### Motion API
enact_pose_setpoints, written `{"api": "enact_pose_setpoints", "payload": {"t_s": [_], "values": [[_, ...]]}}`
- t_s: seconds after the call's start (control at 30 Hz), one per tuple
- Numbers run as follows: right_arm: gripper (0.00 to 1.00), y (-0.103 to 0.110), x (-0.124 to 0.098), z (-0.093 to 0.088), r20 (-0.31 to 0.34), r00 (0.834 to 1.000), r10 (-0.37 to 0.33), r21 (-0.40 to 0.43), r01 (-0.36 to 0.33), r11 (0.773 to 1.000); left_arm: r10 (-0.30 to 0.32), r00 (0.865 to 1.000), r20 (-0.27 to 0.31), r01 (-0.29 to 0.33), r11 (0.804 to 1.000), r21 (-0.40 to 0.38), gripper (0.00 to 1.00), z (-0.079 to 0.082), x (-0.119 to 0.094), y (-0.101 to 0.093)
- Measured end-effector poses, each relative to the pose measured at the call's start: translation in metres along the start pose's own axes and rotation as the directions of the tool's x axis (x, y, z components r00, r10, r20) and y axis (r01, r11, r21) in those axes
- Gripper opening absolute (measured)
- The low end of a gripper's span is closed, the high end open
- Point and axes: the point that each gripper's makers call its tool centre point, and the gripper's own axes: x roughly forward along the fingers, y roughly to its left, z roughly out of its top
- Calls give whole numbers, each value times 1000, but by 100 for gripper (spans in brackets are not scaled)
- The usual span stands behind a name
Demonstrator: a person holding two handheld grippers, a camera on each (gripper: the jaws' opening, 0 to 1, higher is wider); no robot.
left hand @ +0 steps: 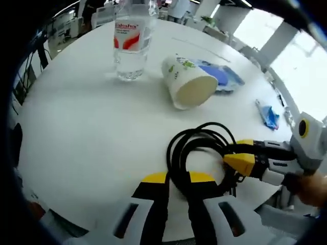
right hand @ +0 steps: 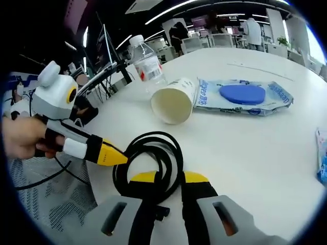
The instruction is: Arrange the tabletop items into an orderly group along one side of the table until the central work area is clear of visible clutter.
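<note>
A coiled black cable [left hand: 196,138] lies near the edge of the round white table [left hand: 92,127]. My left gripper [left hand: 178,178] is shut on the coil's near side, with strands running between its yellow-tipped jaws. My right gripper [left hand: 236,153] comes in from the right and is shut on the coil's other side. In the right gripper view the cable [right hand: 153,148] passes between my right gripper's [right hand: 169,178] jaws, and the left gripper [right hand: 117,159], held by a hand, pinches the coil from the left.
A paper cup [left hand: 189,81] lies on its side beside a blue wet-wipes pack [left hand: 225,76]. A clear water bottle [left hand: 130,41] stands upright beyond them. A small blue packet [left hand: 268,115] lies near the right rim. Office desks and chairs surround the table.
</note>
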Motion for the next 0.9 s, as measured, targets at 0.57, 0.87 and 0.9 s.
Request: {"api": "enact_pose_setpoints", "payload": {"t_s": [0.57,0.87,0.9], "values": [[0,-4,-34,25,42,999,-30,122,24,992,-45,999,13,45,999,-24,2,24,-13,-26],[0,-30,-72,40,115,992,-58,213,32,977,-109,994,32,108,994,33,2,47,-15,-72],[0,-33,-77,41,120,991,-62,217,35,976,-113,993,31,112,993,38,2,48,-15,-74]]}}
